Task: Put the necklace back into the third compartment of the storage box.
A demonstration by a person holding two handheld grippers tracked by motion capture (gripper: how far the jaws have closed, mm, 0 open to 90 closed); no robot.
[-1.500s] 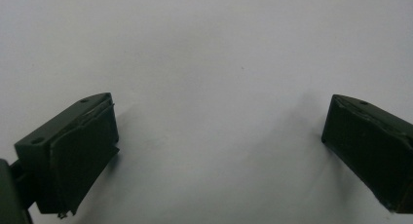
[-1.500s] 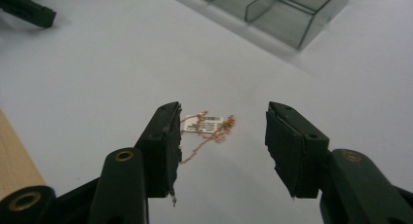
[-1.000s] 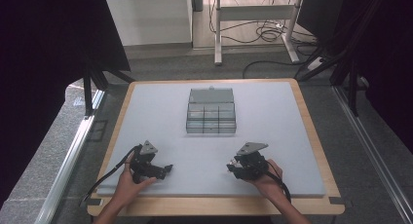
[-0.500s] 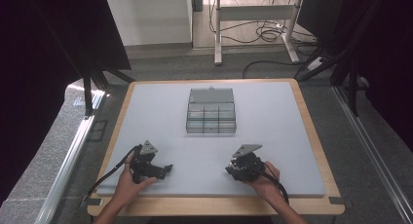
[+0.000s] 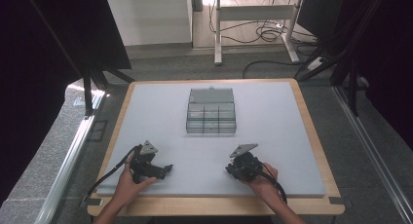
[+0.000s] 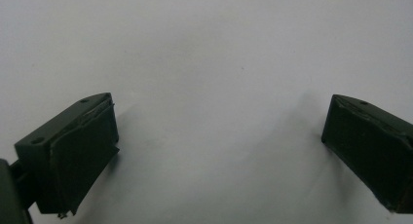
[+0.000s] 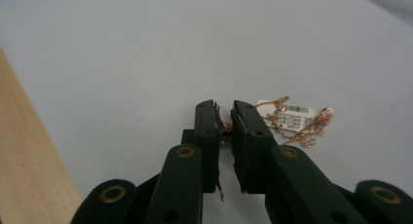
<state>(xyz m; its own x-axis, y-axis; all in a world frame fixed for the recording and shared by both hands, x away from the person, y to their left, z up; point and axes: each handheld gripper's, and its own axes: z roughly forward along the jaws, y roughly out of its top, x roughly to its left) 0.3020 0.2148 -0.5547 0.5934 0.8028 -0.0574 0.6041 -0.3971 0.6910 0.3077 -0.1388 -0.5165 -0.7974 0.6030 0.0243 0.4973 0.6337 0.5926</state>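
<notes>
The right gripper (image 7: 225, 118), jaws just closed, is clamped on the copper chain (image 7: 297, 122) for lifting; the left gripper (image 6: 219, 136) is held apart, idle.

One camera sits high up on the person's side and looks forward and down. It takes in the whole white table top (image 5: 272, 131), the clear box (image 5: 211, 118) in the middle, and the floor behind. It is far away. Two more cameras ride on the grippers, very close to the table. Each looks along its own black jaws at a small patch of the same white top that the high camera sees.
</notes>
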